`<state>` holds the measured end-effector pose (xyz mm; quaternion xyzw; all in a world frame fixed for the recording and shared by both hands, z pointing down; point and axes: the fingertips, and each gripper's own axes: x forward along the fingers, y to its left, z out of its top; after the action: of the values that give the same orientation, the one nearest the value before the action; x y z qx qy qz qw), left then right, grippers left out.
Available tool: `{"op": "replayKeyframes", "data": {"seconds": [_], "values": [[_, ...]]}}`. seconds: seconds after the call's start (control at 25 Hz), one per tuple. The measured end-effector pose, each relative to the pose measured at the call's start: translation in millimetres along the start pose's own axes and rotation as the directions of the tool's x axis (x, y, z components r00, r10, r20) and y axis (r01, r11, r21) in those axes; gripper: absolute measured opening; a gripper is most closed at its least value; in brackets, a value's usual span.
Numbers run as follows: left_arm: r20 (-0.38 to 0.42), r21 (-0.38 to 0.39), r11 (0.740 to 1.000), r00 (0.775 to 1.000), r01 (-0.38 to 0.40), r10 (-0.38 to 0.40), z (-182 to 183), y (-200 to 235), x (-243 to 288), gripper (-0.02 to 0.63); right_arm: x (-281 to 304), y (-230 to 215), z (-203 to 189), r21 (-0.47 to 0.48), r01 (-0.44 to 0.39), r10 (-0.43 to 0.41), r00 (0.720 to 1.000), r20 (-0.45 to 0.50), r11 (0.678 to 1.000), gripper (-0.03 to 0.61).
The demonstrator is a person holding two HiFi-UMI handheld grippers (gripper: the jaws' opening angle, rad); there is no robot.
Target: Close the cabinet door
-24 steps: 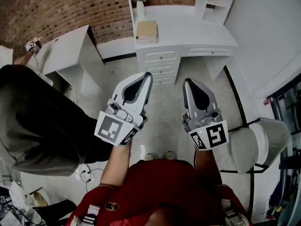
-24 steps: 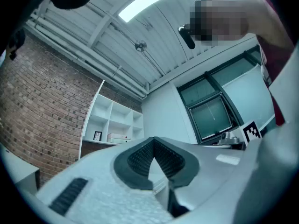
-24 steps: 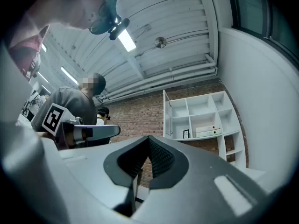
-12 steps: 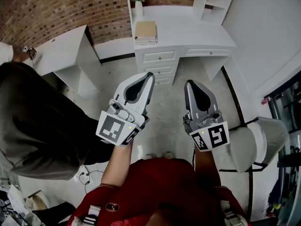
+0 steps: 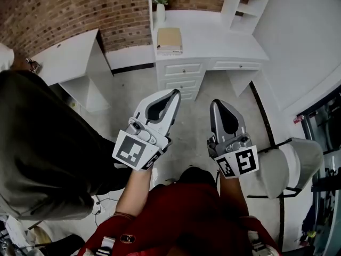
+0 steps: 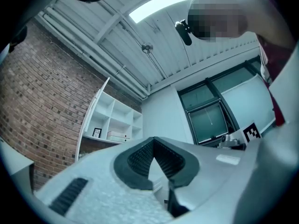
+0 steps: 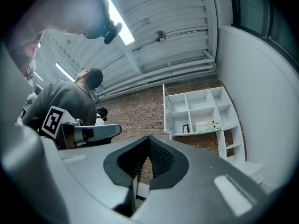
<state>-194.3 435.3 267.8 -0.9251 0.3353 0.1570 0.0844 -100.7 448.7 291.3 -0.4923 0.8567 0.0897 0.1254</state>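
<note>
Both grippers are held side by side over the floor, pointing at a white desk [image 5: 213,36] with drawers. My left gripper [image 5: 173,94] is shut with nothing in it, and so is my right gripper [image 5: 219,103]. On the desk's right end stands an open white shelf unit [image 5: 242,4]. In the right gripper view, beyond the shut gripper [image 7: 148,139], that shelf unit [image 7: 201,111] shows a narrow white door panel [image 7: 166,108] standing out at its left side. The left gripper view shows the shut gripper [image 6: 153,143] and the same shelf unit [image 6: 117,120] far off. Neither gripper touches any furniture.
A second person in dark grey [image 5: 42,143] stands close on the left. A low white cabinet [image 5: 74,57] stands against the brick wall. A book [image 5: 169,39] and a vase [image 5: 160,7] rest on the desk. A grey chair [image 5: 293,167] is at the right.
Both grippers sit slightly lower and further right in the head view, and the desk has slid a little right. The jaws stayed shut.
</note>
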Motion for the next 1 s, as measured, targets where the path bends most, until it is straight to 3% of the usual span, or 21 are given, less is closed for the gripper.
{"op": "replayKeyframes", "data": {"seconds": [0.36,1.0], "values": [[-0.008,0.008,0.998,0.998,-0.064,0.064,-19.7,62.0,15.5,0.002,47.4,-24.1,-23.4,0.012,-0.022,0.022,1.000,0.012,1.000,0.014],[-0.030,0.116,0.977,0.982,-0.180,0.184,-62.4,206.0,172.1,0.003,195.8,-185.3,-61.8,0.009,-0.104,0.103,0.991,0.087,0.995,0.012]]}}
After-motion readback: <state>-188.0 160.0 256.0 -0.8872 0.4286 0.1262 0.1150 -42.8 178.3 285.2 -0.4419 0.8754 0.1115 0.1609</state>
